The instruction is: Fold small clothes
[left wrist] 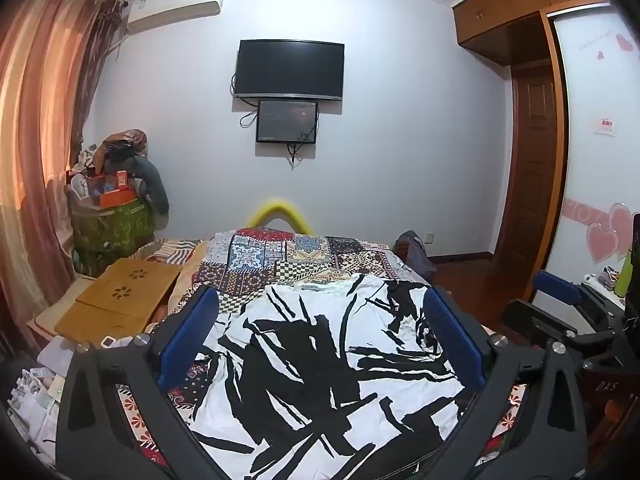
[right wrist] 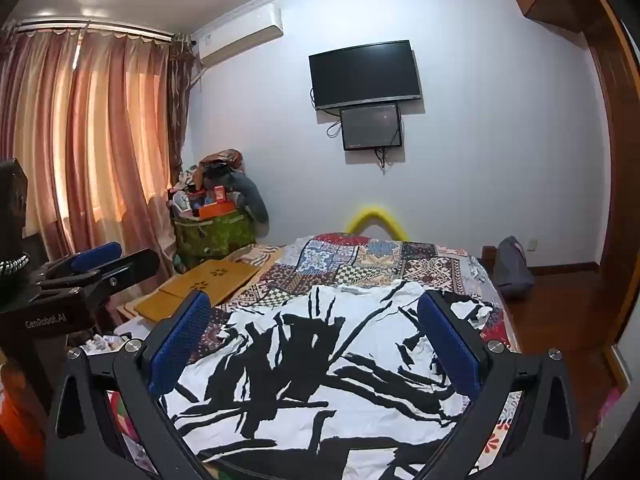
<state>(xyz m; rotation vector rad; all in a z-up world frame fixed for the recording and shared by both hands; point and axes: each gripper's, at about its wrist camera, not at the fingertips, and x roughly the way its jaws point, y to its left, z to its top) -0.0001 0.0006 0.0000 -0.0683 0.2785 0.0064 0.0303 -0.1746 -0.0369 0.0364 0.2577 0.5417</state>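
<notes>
A white T-shirt with black brush-stroke print (left wrist: 320, 364) lies spread flat on the patchwork bedspread (left wrist: 288, 260), collar toward the far wall. My left gripper (left wrist: 320, 320) is open and empty, raised above the shirt, its blue pads on either side of it. My right gripper (right wrist: 316, 324) is open and empty too, above the same shirt (right wrist: 320, 372). The right gripper also shows at the right edge of the left wrist view (left wrist: 560, 304). The left gripper shows at the left edge of the right wrist view (right wrist: 96, 268).
A wooden lap desk (left wrist: 120, 300) lies left of the bed. A pile of bags and boxes (left wrist: 112, 200) stands in the corner by the curtains (right wrist: 80, 140). A TV (left wrist: 290, 70) hangs on the far wall. A grey backpack (right wrist: 512, 268) sits right of the bed.
</notes>
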